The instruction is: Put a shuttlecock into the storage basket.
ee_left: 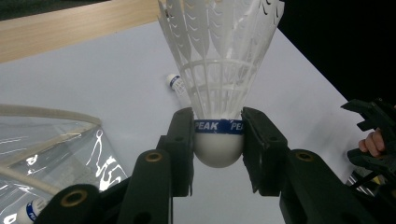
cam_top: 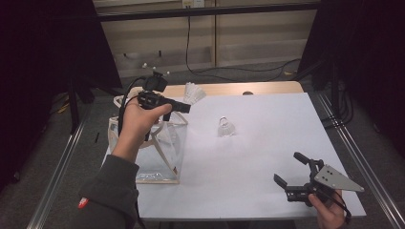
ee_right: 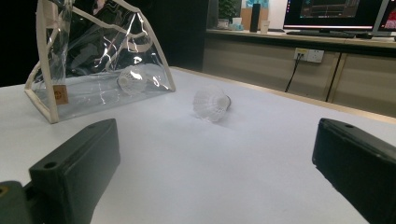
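At the left your left gripper, raised above the clear bag, clasps a shuttlecock by its cork, a second shuttlecock lies mid-table on the white table, and your right gripper rests near right with jaws spread apart.

The high view is looking down from above; each gripper view is looking closely along its jaws; all are sharing the lying shuttlecock.
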`<state>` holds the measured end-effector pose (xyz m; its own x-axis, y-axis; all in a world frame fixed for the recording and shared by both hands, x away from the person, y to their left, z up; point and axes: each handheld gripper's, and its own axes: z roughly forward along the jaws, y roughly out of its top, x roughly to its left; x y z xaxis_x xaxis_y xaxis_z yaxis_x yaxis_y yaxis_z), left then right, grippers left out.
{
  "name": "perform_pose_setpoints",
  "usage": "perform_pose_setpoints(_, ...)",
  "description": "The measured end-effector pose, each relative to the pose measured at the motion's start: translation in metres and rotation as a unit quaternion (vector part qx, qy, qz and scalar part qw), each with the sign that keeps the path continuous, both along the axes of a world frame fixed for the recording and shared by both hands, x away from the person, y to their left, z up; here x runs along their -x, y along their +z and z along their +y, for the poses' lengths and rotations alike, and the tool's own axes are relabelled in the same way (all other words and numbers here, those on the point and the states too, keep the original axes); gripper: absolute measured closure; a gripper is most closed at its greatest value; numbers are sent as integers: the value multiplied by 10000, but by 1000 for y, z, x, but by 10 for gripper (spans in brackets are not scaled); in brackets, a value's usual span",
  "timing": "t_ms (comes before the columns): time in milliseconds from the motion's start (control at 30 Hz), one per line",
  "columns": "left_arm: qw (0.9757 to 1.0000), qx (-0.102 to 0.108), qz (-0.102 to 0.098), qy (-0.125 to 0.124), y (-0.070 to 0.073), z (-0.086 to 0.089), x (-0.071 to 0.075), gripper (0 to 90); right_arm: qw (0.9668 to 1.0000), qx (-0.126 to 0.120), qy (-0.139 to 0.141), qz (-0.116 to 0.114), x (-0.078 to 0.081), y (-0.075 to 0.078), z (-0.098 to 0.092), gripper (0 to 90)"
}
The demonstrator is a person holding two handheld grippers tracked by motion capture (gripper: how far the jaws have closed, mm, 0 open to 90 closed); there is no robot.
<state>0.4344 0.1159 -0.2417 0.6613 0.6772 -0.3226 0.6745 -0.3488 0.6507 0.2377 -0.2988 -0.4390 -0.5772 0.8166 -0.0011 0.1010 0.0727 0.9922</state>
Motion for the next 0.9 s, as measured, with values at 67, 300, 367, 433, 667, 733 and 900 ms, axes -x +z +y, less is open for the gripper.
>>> perform_pose_setpoints(67, 10000, -7, -8, 13, 0, 1, 0, 657, 10000, 12, 1, -3, 0, 0, 0, 7)
perform_pose_setpoints(300, 10000, -7, -23, 62, 2, 5, -1, 657, 10000, -3, -4, -4, 0, 0, 0, 7)
perform_pose_setpoints(367, 10000, -17, -25, 80, 2, 6, -1, 657, 10000, 6, -10, -7, 0, 0, 0, 7)
perform_pose_setpoints(433, 9999, -30, -35, 89, 2, 7, -1, 657, 10000, 20, -1, -9, 0, 0, 0, 7)
perform_pose_setpoints(667, 9999, -37, -45, 115, 2, 9, -1, 657, 10000, 11, -1, -12, 0, 0, 0, 7)
perform_pose_setpoints(733, 9999, -43, -50, 129, 3, 10, -1, 657, 10000, 3, -3, -2, 0, 0, 0, 7)
perform_pose_setpoints(900, 9998, -42, -60, 177, 4, 14, -1, 658, 10000, 0, 4, -5, 0, 0, 0, 7)
